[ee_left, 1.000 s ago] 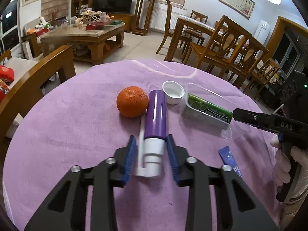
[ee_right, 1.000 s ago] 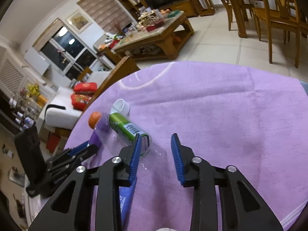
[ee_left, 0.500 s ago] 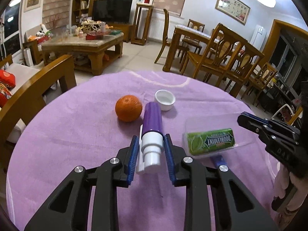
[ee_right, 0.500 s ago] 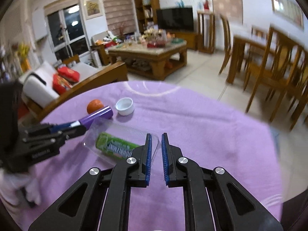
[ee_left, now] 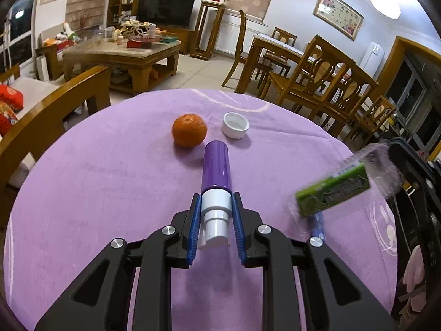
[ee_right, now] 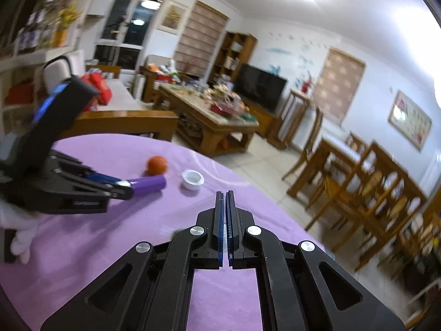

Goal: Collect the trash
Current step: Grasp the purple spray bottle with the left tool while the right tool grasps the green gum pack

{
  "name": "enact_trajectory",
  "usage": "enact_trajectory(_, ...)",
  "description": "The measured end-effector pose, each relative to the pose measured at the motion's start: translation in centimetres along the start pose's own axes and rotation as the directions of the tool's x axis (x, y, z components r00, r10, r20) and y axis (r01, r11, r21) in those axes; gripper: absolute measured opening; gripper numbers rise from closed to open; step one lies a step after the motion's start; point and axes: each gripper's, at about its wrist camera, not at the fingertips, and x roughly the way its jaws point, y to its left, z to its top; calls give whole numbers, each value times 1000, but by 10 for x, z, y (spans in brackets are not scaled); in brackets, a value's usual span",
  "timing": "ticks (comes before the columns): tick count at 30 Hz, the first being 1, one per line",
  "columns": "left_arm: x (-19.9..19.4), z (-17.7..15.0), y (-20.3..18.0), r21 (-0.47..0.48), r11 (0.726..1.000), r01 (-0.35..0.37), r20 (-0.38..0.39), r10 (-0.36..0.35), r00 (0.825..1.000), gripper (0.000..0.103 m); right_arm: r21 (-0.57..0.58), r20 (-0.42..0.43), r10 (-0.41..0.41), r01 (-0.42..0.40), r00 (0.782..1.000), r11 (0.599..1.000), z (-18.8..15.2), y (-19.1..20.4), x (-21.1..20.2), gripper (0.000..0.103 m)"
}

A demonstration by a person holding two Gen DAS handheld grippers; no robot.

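My left gripper [ee_left: 215, 212] is shut on the white neck of a purple spray bottle [ee_left: 215, 169] and holds it above the purple tablecloth [ee_left: 110, 182]. My right gripper [ee_right: 225, 201] is shut on the edge of a clear plastic package; in the left wrist view the package with its green gum pack [ee_left: 333, 190] hangs in the air at the right, blurred. In the right wrist view the package itself is hidden below the jaws, and the left gripper [ee_right: 121, 189] with the bottle [ee_right: 148, 184] shows at the left.
An orange [ee_left: 189, 130] and a white cap [ee_left: 235, 125] lie on the table beyond the bottle. A small blue wrapper [ee_left: 317, 223] lies under the lifted package. A wooden chair [ee_left: 49, 110] stands at the left, dining chairs [ee_left: 330, 82] at the right.
My left gripper closed on the bottle's neck and lifted it. My right gripper closed on the clear package and raised it off the table to the right.
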Motion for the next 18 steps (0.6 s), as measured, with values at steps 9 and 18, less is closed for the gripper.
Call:
enact_trajectory(9, 7, -2, 21, -68, 997, 48, -14, -49, 999, 22, -556, 226, -49, 170, 973, 814, -17, 107, -48, 3)
enact_trajectory(18, 7, -4, 27, -74, 994, 79, -5, -80, 997, 23, -575, 211, 59, 75, 976, 814, -21, 119, -67, 4)
